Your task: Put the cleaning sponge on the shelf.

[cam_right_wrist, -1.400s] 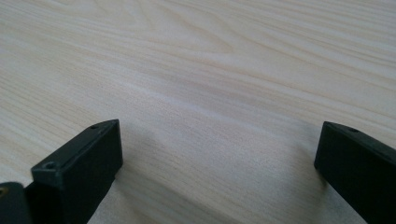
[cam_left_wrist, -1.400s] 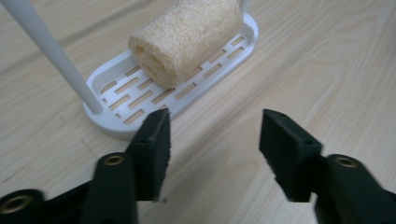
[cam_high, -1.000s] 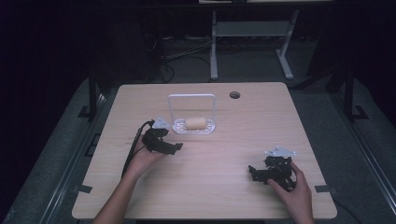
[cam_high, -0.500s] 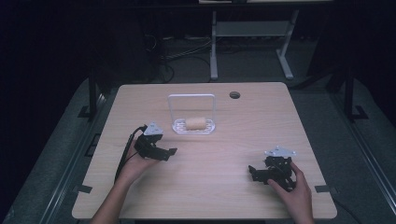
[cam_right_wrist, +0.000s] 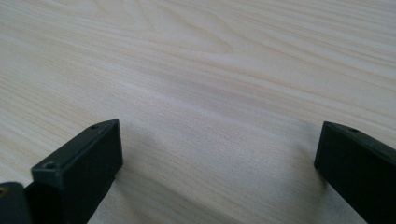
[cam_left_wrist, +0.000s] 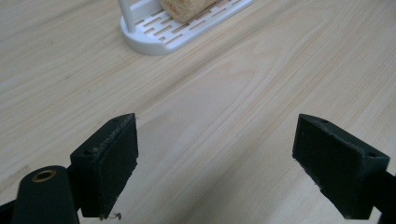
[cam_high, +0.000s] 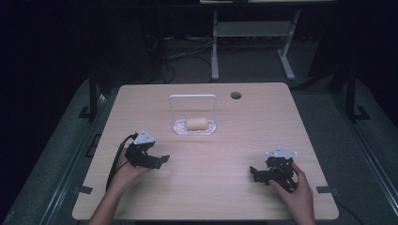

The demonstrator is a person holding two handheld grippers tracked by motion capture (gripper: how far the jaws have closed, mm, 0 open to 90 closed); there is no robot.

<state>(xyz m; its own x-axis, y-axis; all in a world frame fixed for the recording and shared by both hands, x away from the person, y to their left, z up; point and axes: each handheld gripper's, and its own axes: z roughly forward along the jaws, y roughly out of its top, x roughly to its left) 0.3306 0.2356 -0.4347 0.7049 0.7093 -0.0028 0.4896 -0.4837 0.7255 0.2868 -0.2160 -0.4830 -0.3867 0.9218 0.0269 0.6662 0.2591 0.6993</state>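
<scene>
On the table's [cam_high: 206,154] far middle sits a white slotted tray [cam_high: 180,126] with a tall wire loop handle standing upright at its back edge; inside it lies one tan roll-shaped sponge [cam_high: 197,123], on its side, resting on the slats. Left gripper view catches the tray's near corner [cam_left_wrist: 154,39] and the sponge's lower edge [cam_left_wrist: 187,9] at the top of frame, bare wood between them and the jaws. Left gripper [cam_high: 159,160] is held low over the table's left front, jaws spread wide, nothing between them, pointing right and slightly toward the tray, well apart from it. Cable [cam_high: 115,161] trails back from it along the hand [cam_high: 124,171]. Right gripper [cam_high: 256,172] is at the table's right front, jaws also spread wide and empty, just above the wood grain, pointing left; right hand [cam_high: 293,192] grips it from behind. Both grippers carry a grey three-cornered plate on top. Small round grommet hole [cam_high: 236,95] near the far edge, right of the tray. Nothing lies between either gripper and the tray. Beyond the table: dark floor, white desk legs [cam_high: 215,47], loose cables [cam_high: 187,51]
</scene>
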